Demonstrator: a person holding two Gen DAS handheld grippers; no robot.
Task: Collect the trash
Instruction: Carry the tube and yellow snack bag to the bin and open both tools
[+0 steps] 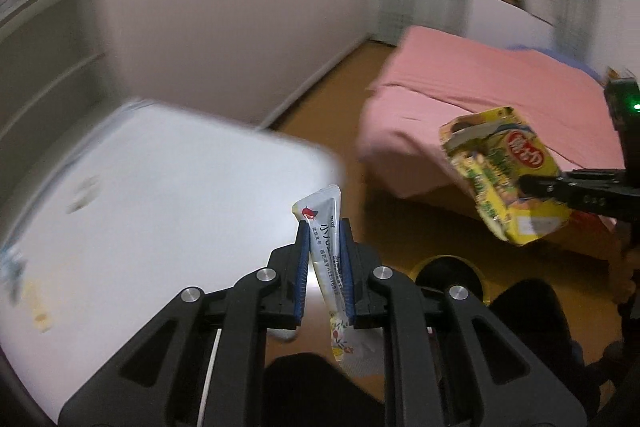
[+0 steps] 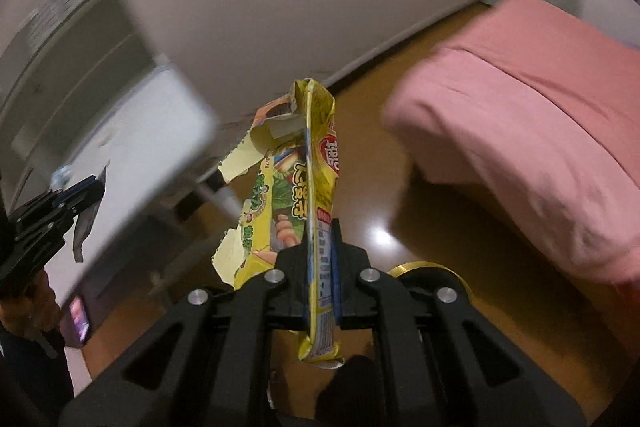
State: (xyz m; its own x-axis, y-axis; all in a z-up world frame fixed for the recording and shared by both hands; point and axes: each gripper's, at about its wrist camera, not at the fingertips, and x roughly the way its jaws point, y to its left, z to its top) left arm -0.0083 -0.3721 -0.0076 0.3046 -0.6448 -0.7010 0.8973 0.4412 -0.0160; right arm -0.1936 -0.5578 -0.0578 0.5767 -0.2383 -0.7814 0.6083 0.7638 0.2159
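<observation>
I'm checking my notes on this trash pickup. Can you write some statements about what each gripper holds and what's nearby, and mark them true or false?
1. The left gripper is shut on a white sachet. True.
2. The right gripper is empty. False: it clamps a torn yellow wrapper.
3. The bed cover is pink. True.
4. The floor is carpeted in grey. False: it is glossy brown.

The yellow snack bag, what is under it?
Below the yellow snack bag in the right gripper: brown floor and a round yellow-rimmed bin, mostly hidden by the gripper, its inside unseen.
</observation>
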